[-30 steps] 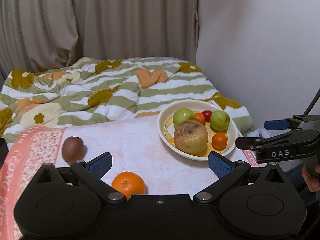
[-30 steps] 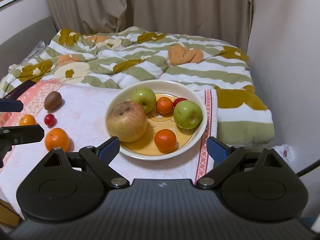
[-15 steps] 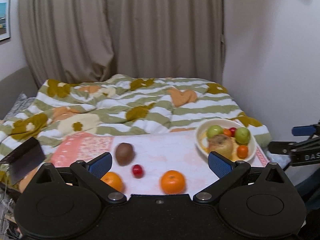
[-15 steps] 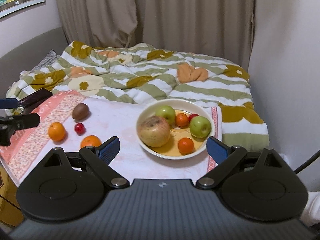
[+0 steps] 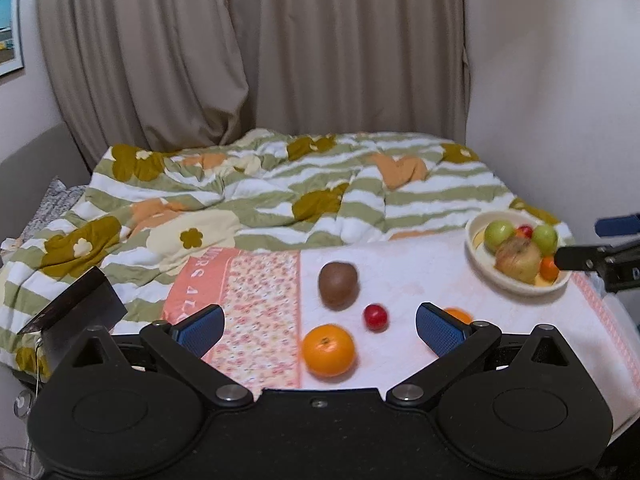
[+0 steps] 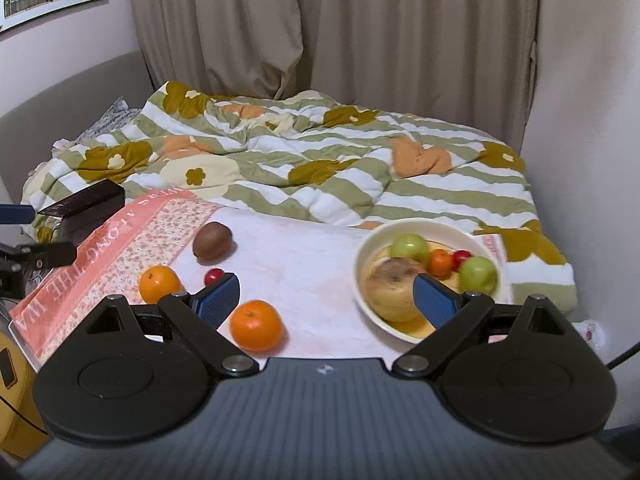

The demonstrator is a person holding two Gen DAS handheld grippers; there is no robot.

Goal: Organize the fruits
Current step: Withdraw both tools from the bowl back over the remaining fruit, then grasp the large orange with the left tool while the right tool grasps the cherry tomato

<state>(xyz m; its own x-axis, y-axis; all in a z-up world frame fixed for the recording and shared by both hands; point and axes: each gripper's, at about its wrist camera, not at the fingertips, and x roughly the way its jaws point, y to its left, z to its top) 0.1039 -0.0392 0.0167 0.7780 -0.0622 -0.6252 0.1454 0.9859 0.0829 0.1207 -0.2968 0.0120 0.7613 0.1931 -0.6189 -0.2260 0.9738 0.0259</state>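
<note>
Fruit on the cloth: a round, shiny orange sits low in the middle of the left wrist view. A tiny smooth red fruit is just above and to its right. A brown, fuzzy, egg-shaped kiwi is above both. A second orange shows low in the middle of the right wrist view.
Bowl: a round cream bowl at the right of that view holds two smooth green apples, a big brownish apple and small orange and red fruits.
Cloth: a flat white towel with a pink flowery end.
Left gripper: black, with bumpy blue pads; its jaws are spread wide with nothing between them.
Right gripper: the same kind; its jaws are spread wide and hold nothing.
Behind: a puffy quilt with green stripes and flowers, and tan folded curtains.
</note>
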